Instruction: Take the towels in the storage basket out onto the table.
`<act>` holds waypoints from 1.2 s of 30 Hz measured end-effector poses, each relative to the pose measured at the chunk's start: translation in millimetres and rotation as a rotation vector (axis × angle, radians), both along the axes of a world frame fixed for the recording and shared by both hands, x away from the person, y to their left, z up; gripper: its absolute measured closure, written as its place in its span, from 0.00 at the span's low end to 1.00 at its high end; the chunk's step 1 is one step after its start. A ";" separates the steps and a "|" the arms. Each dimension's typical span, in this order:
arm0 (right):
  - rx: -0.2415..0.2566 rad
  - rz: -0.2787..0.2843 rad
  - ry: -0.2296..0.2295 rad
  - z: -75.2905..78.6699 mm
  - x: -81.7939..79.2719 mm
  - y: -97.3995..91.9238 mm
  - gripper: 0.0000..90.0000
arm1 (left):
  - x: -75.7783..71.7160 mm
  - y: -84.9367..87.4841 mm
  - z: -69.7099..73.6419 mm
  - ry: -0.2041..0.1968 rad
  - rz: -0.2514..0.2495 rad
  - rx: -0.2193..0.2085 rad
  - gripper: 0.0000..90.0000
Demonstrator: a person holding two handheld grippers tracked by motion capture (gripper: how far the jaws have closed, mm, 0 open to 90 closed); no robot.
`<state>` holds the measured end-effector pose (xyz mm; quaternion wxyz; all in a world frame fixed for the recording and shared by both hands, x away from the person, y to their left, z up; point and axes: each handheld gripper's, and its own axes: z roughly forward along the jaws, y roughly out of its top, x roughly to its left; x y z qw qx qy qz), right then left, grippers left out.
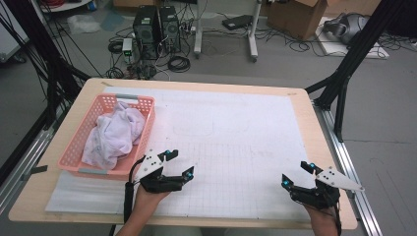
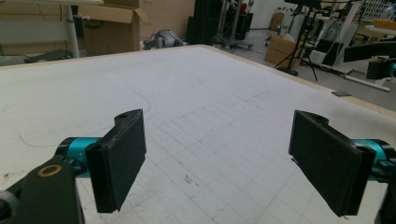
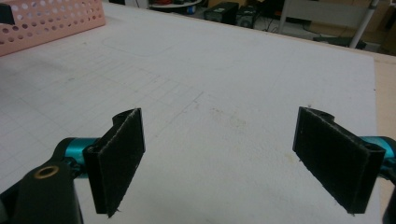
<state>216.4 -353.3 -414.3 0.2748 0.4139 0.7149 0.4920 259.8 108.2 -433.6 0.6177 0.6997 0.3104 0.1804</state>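
My two grippers are sitting closest to the camera at the near edge: my left gripper (image 1: pixel 178 163) is hovering just beside the basket's near corner, my right gripper (image 1: pixel 296 173) is hanging well apart from it toward the other side. Both are standing with jaws spread wide and nothing between them; I am seeing bare pads (image 2: pixel 122 161) over gridded paper in the left gripper view, and the same pads (image 3: pixel 120 161) in the right gripper view.

Counting now, biggest first: one table (image 1: pixel 328 153), one white gridded sheet (image 1: pixel 236 142) covering it, one pink perforated basket (image 1: pixel 81 138) at the left, one cloth (image 1: pixel 114 133). That cloth is lying crumpled inside the basket, white with a faint lilac tint, heaped above the rim.
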 end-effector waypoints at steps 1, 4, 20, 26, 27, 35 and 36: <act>-0.002 0.003 0.000 -0.2 0.2 -0.4 0.17 | 0.0 -0.2 -0.3 0.003 0.001 -0.001 0.21; -0.002 0.008 -0.002 -0.7 1.0 -0.5 0.17 | 0.8 -0.8 -1.0 0.005 0.001 -0.002 0.21; 0.016 0.015 0.014 -3.7 1.6 -3.4 0.17 | 0.4 -4.4 -2.5 0.017 -0.009 0.010 0.21; 0.006 0.025 0.016 -3.2 1.5 0.1 0.17 | -3.5 -4.4 -0.7 0.008 -0.009 0.010 0.21; 0.006 0.025 0.016 -3.2 1.5 0.1 0.17 | -3.5 -4.4 -0.7 0.008 -0.009 0.010 0.21; 0.006 0.033 0.019 -4.9 3.2 0.2 0.17 | -0.8 -6.6 -2.0 0.019 -0.015 0.013 0.21; 0.010 0.027 0.025 -5.6 4.5 -1.1 0.17 | -1.1 -6.5 -2.0 0.022 -0.011 0.013 0.21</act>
